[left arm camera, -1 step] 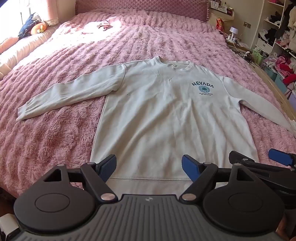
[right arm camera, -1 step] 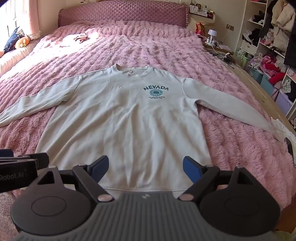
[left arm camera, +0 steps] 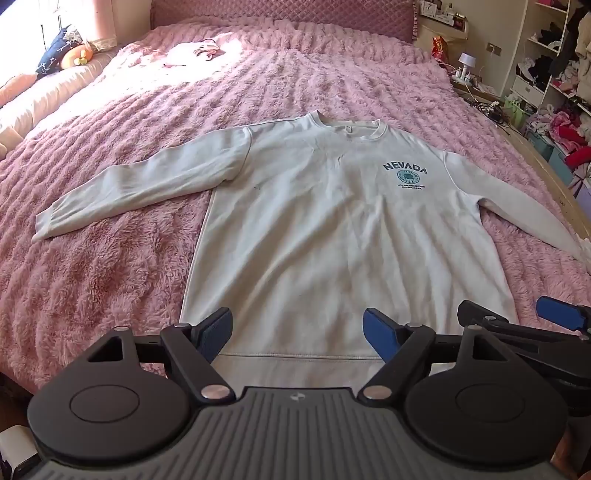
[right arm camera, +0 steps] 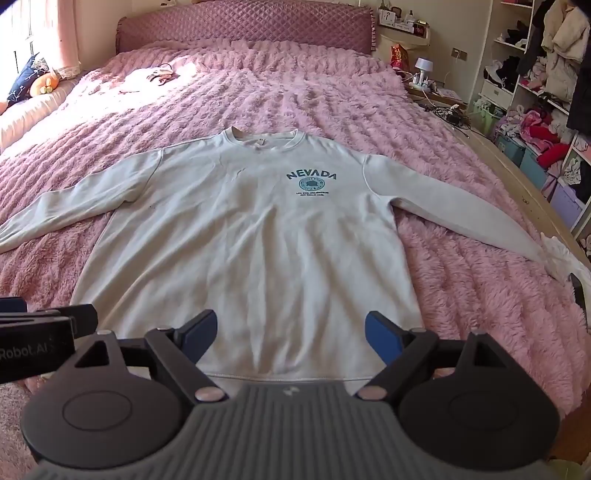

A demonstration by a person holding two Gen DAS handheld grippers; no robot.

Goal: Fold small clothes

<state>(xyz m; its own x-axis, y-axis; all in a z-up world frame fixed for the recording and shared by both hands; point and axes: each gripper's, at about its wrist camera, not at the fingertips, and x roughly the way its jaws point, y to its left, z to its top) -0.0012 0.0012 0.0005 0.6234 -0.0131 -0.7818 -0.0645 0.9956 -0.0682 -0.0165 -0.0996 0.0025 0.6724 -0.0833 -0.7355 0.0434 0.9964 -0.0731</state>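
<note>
A white long-sleeved sweatshirt [left arm camera: 332, 240] with a blue NEVADA print lies flat, front up, on the pink fluffy bedspread [left arm camera: 110, 277], both sleeves spread out; it also shows in the right wrist view [right arm camera: 266, 251]. My left gripper [left arm camera: 297, 334] is open and empty, hovering above the hem near the bed's front edge. My right gripper [right arm camera: 290, 334] is open and empty, also above the hem, just to the right of the left one. Its fingers [left arm camera: 557, 319] show at the right edge of the left wrist view.
A small pink garment [right arm camera: 159, 75] lies far up the bed near the quilted headboard [right arm camera: 243, 29]. Pillows and a plush toy [left arm camera: 77, 57] lie at the left. A wooden bed edge [right arm camera: 517, 177], cables, and cluttered shelves [right arm camera: 546, 92] are at the right.
</note>
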